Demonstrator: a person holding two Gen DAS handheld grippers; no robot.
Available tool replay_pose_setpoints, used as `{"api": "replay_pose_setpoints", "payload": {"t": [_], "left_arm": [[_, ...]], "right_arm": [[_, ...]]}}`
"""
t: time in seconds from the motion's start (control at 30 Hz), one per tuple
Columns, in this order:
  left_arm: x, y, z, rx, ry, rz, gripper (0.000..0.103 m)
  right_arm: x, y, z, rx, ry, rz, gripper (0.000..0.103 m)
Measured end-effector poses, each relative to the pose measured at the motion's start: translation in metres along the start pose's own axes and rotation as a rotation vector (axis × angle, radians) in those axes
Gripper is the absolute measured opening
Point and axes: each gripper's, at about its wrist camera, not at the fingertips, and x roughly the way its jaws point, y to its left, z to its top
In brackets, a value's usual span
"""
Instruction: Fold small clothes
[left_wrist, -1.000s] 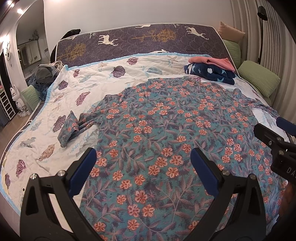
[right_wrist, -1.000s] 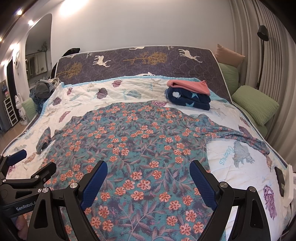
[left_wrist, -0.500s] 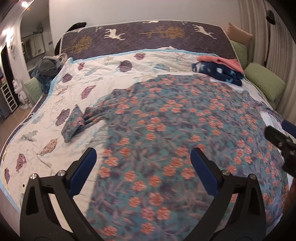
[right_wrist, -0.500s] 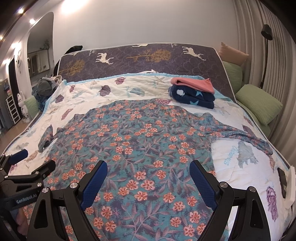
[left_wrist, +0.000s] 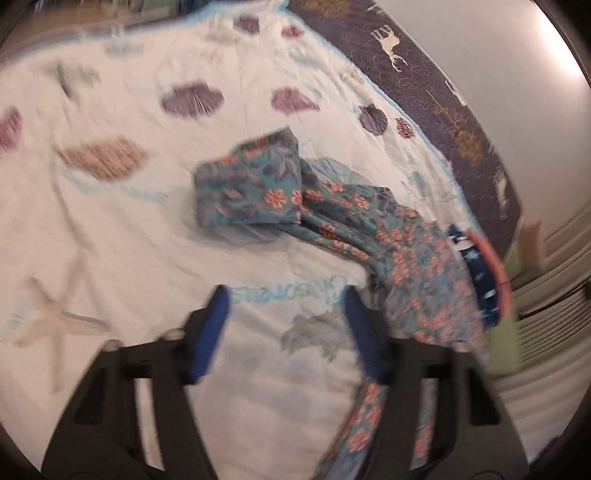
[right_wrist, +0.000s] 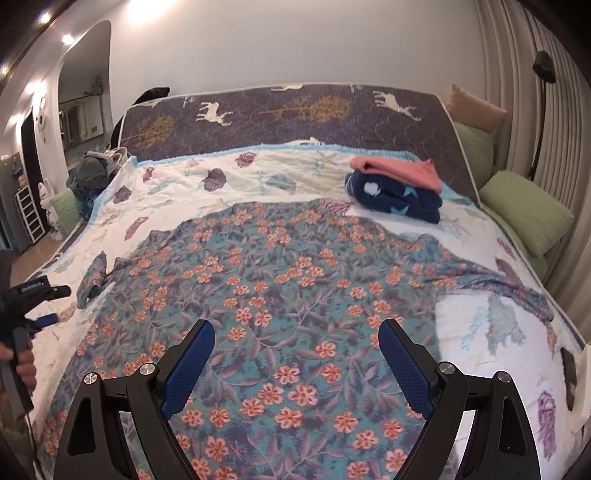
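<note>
The view is blurred and rolled, with the headboard (left_wrist: 436, 96) slanting down the right side. The left gripper (left_wrist: 284, 332) hovers over bare quilt (left_wrist: 110, 229), its jaws closing with only quilt between them. Ahead lies the folded-over sleeve (left_wrist: 251, 188) of the floral garment (left_wrist: 410, 266), whose body runs off right past the right finger. Folded clothes (left_wrist: 484, 277) sit beyond it

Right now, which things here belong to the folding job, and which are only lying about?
For the job:
floral shirt
its left sleeve
left gripper, jaws closing on nothing
right gripper, open

Lying about:
pink garment
navy star blanket
green pillow
</note>
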Motion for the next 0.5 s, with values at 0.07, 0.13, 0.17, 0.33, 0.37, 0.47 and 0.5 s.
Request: {"api": "replay_pose_setpoints", "payload": {"t": [0.07, 0.13, 0.17, 0.33, 0.37, 0.47, 0.5], "left_arm": [[0.017, 0.01, 0.008, -0.084, 0.054, -0.071, 0.055], [0.029, 0.014, 0.014, -0.158, 0.063, -0.1, 0.055], [0.033, 0.014, 0.017, -0.177, 0.055, -0.097, 0.055], [0.047, 0.028, 0.041, -0.278, -0.021, -0.053, 0.055], [0.049, 0.032, 0.046, -0.295, -0.035, -0.044, 0.054], [0.05, 0.04, 0.063, -0.319, -0.077, -0.032, 0.006], [0.048, 0.04, 0.067, -0.317, -0.087, -0.038, 0.005]], "right_arm": [[0.005, 0.004, 0.001, -0.012, 0.004, 0.002, 0.092], [0.01, 0.008, 0.002, -0.022, 0.008, 0.007, 0.092], [0.012, 0.01, 0.003, -0.027, 0.009, 0.01, 0.092], [0.019, 0.014, 0.005, -0.046, 0.008, 0.006, 0.092], [0.021, 0.014, 0.005, -0.048, 0.009, 0.006, 0.092], [0.025, 0.015, 0.006, -0.048, 0.015, 0.012, 0.092], [0.027, 0.014, 0.006, -0.049, 0.016, 0.014, 0.092]]}}
